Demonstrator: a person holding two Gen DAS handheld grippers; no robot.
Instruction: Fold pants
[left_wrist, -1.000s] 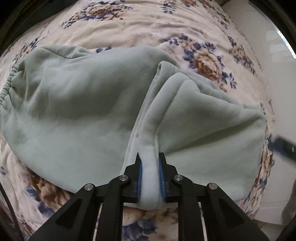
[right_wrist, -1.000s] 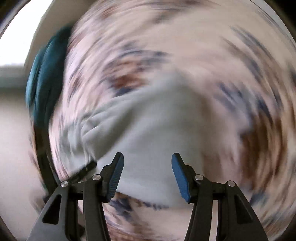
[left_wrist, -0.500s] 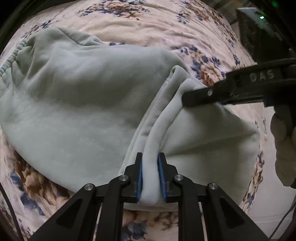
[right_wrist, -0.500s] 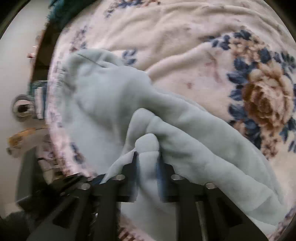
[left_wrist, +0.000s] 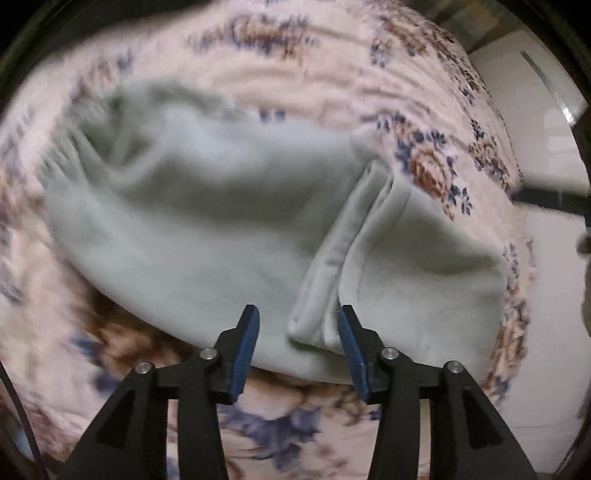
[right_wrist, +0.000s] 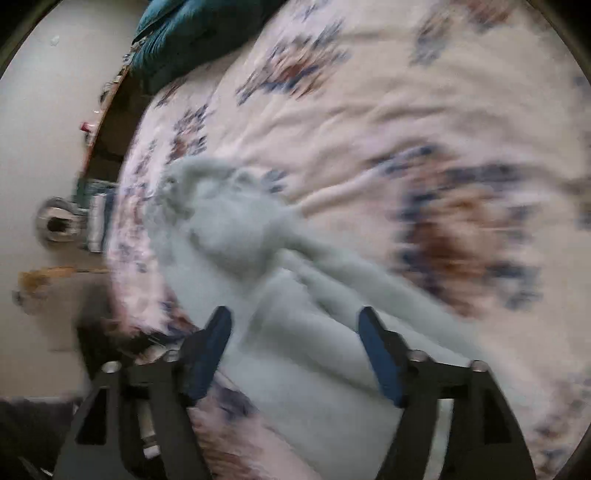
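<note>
Pale green pants (left_wrist: 229, 221) lie folded on a floral bedspread (left_wrist: 280, 77). A raised ridge of cloth runs from the middle toward my left gripper (left_wrist: 297, 332). That gripper hangs above the ridge's near end, its jaws opening, the blue pads clear of the cloth. In the blurred right wrist view the pants (right_wrist: 295, 354) stretch from lower right to a bunched end at the left. My right gripper (right_wrist: 295, 332) is over them, jaws opening wide, nothing pressed between the pads.
The bed's edge runs along the right of the left wrist view, with a white floor or wall (left_wrist: 546, 155) beyond. In the right wrist view a dark teal cushion (right_wrist: 192, 33) lies at the top left, and small items (right_wrist: 59, 221) sit past the bed's left edge.
Both grippers let go of the pants' ridge and opened. My left gripper rose. The right gripper left the left wrist view and swung away across the bed.
</note>
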